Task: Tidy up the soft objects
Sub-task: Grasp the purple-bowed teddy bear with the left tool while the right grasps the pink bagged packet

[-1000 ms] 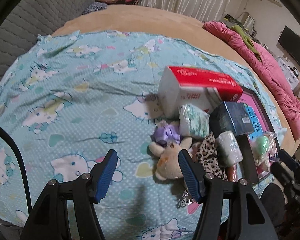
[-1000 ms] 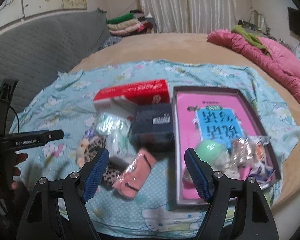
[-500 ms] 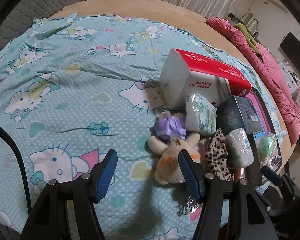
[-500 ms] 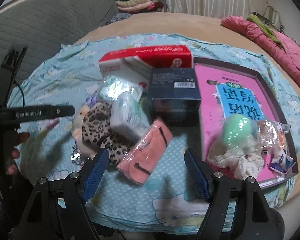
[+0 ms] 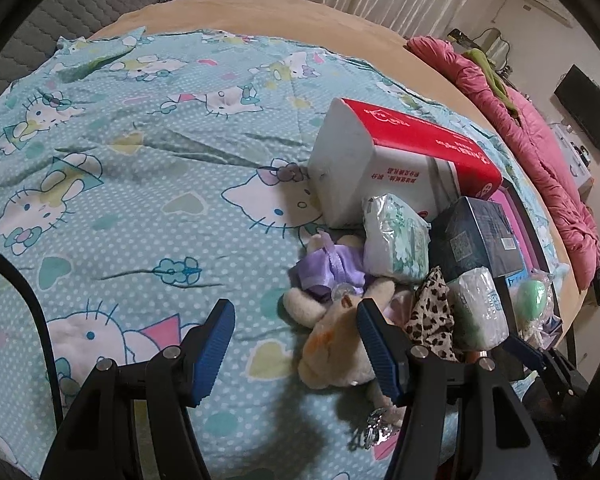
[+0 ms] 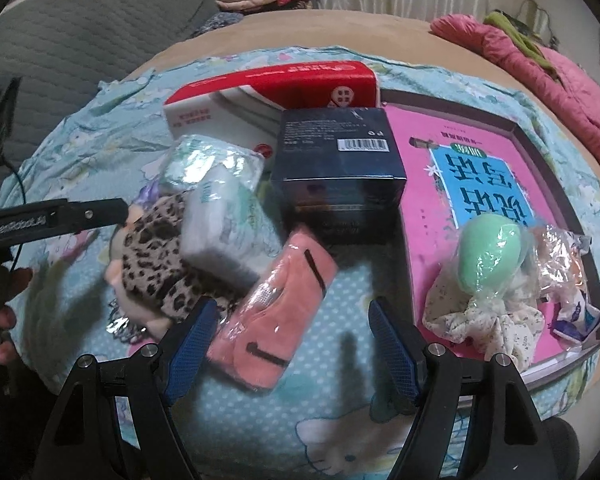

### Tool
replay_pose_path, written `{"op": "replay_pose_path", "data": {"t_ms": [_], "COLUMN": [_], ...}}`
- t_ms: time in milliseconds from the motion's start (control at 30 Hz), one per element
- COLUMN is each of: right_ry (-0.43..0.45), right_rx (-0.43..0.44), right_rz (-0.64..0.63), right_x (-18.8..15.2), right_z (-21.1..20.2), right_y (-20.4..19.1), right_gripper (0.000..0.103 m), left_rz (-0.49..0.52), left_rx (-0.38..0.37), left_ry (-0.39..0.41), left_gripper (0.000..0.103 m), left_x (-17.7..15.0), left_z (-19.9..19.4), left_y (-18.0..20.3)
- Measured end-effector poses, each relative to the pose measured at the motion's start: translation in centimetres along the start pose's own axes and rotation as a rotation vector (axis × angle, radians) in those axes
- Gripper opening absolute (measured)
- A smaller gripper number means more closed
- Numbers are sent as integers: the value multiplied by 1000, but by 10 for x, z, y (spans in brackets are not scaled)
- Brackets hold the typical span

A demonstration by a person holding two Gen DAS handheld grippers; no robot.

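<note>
A bed is filling both views, spread with a light blue cartoon sheet (image 5: 148, 168), curtains and a pink quilt (image 5: 540, 152) sitting behind it.

In the left wrist view, the left gripper (image 5: 296, 348) is hovering with its jaws wide and nothing gripped; the beige plush toy (image 5: 336, 344) is lying partly between them, untouched as far as I can tell. Beyond it a purple cloth (image 5: 328, 268), a leopard-print cloth (image 5: 432, 316), two wrapped packs and a red and white tissue pack (image 5: 396, 164) are crowding together.

In the right wrist view, the right gripper (image 6: 292, 340) is closing its jaws, empty, with the pink wrapped cloth (image 6: 276, 312) lying between them, apparently not yet pinched. The box tray (image 6: 556, 168) is already holding a green ball (image 6: 488, 256), a floral cloth (image 6: 480, 316) and a clear bag. I judge the sorting as begun, with most of the heap waiting.
</note>
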State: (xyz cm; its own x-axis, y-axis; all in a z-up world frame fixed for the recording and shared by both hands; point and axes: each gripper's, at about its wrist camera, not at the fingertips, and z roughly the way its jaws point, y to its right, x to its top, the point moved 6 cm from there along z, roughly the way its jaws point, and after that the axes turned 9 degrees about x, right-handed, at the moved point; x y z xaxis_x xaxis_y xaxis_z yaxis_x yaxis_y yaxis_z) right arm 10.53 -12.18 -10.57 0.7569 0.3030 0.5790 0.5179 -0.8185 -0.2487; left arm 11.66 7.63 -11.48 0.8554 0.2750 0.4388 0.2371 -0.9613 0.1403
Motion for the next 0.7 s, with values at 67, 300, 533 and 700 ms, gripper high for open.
{"op": "replay_pose_path", "data": {"t_ms": [67, 300, 533, 700], "right_ry": [-25, -56, -79, -79], "right_rx": [-21, -70, -84, -104], "right_rz": [-8, -56, -85, -117], "right_x": [-1, -4, -6, -3], "right_z": [6, 14, 22, 27], "right_y": [2, 6, 6, 4], "right_gripper": [66, 48, 48, 41], "left_rz": [0, -25, -30, -40], "left_rx": [-1, -27, -68, -133], "left_ry": [0, -10, -49, -95], "left_gripper": [63, 63, 63, 62], "left_x": [0, 3, 6, 1], "left_z": [1, 8, 19, 29], "left_y": [1, 0, 10, 19]}}
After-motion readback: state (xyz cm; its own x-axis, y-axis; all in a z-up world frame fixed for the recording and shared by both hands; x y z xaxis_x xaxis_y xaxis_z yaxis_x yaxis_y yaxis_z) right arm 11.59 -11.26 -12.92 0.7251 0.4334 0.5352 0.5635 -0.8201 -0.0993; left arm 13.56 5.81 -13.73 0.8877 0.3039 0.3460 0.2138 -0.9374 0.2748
